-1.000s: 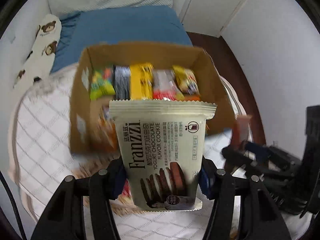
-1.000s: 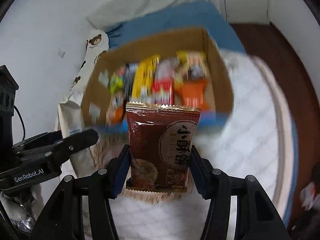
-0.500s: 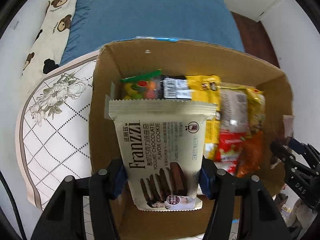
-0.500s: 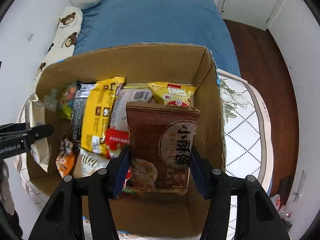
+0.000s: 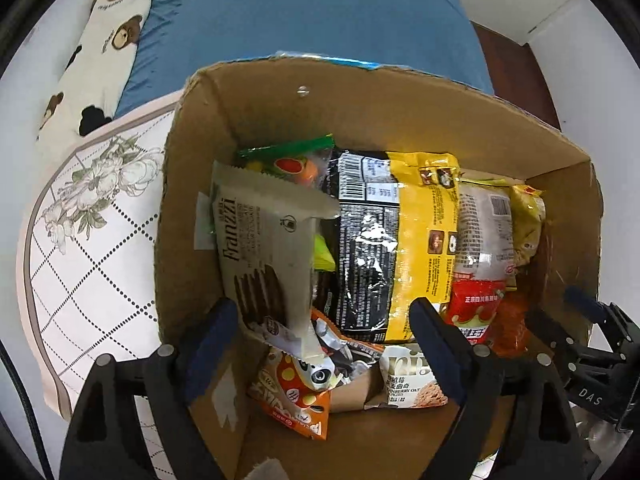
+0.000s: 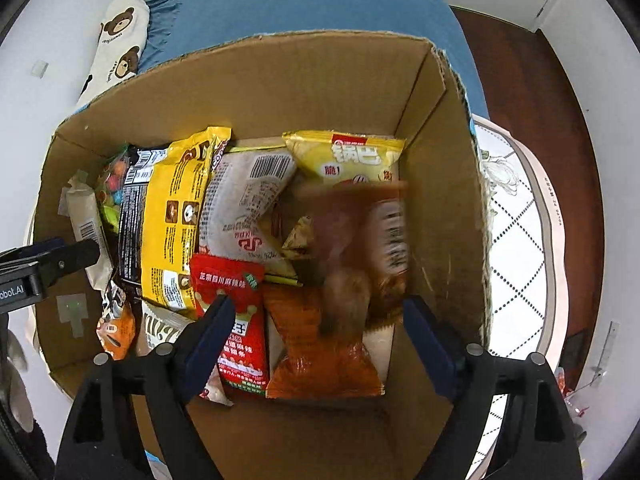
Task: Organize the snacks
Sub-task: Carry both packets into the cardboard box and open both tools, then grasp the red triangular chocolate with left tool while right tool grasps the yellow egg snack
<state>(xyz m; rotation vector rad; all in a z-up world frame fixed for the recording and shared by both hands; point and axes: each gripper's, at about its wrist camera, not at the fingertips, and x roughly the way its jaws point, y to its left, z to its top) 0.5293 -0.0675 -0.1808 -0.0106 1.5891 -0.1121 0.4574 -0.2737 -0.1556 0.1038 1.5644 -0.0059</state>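
Note:
An open cardboard box (image 5: 360, 100) (image 6: 280, 80) holds several snack packets. My left gripper (image 5: 324, 320) points down into its left side, jaws opening. The cream Franzzi cookie packet (image 5: 260, 240) stands tilted against the left wall, free of both blue pads (image 5: 216, 320). My right gripper (image 6: 320, 312) hangs over the box's right side, jaws opening too. The brown cookie packet (image 6: 360, 248) is a blur between and beyond its fingers, loose and dropping onto the orange packet (image 6: 320, 352). The two grippers stand side by side, each at the edge of the other's view.
Yellow (image 5: 424, 240), black (image 5: 360, 248) and red (image 6: 236, 304) packets fill the box's middle. The box sits on a white quilted mat with flowers (image 5: 92, 240), by a blue bed (image 5: 300, 12) and a bear-print pillow (image 5: 104, 48). Dark wood floor (image 6: 560, 120) lies to the right.
Both grippers went from shut on their packets to open. The Franzzi packet tipped against the left wall, and the brown packet is falling. Both hands sank lower over the box.

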